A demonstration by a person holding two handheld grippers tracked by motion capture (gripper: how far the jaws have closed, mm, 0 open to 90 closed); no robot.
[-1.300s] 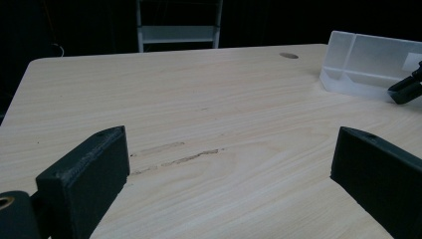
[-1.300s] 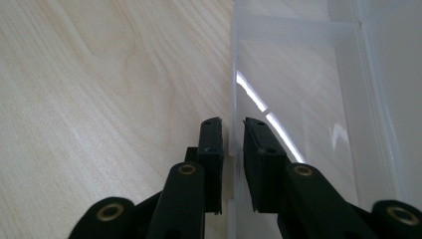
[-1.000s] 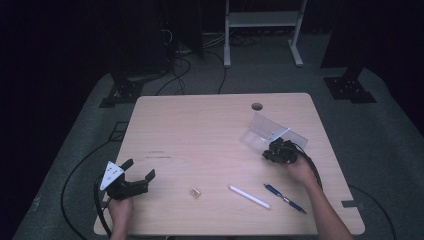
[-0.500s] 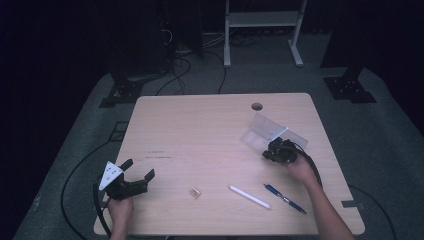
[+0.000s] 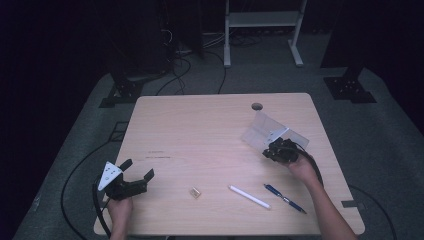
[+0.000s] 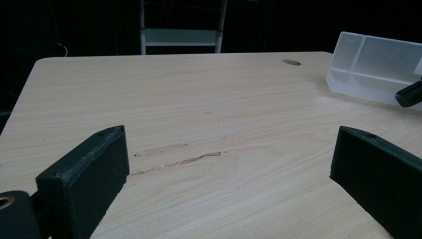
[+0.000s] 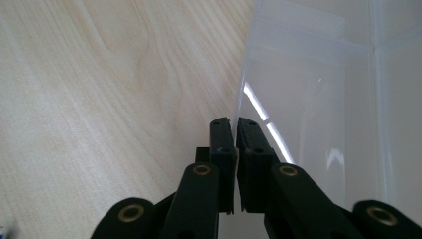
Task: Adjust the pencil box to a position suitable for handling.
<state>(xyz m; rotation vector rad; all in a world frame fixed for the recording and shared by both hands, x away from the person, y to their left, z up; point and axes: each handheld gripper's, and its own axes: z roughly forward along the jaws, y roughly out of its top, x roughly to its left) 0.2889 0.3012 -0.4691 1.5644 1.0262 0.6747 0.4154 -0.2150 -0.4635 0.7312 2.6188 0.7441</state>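
While parked on the right side of the surface [image 5: 200, 130], toward the far edge, already pinched: a clear plastic divided box [image 5: 260, 131], with the right tongs [image 5: 273, 147] squeezed together on its thin near wall. Checked against the right gripper view too: right tongs [image 7: 234, 122] shut down to a sliver, with the wall edge of the box [image 7: 308, 99] running straight into that sliver. Looks like a proper grip on the wall, not just a touch beside it.

Left tongs [image 5: 137, 169] down at the near left corner, spread wide apart, nothing between, well away from everything. Same story from the left gripper view: just bare wood between the open tips [image 6: 231, 149], with the box [image 6: 378, 64] way off at the far right.

Lying loose along the near edge: a white pen [image 5: 249, 196], a blue pen [image 5: 285, 198] just right of it, and a small brassy bit [image 5: 195, 192] further left (too small to tell what). All well apart from the box.

So, step in hand as far as can be judged: grab done, move not yet started. Next up probably calls for dragging or lifting the box by that wall, maybe toward the pens. Worth going slow here: thin slick wall, one-sided grip, so likely to tilt or swing if yanked up fast. Better to keep it low or just slide it, and bring the left tongs over to steady the other side if needed.
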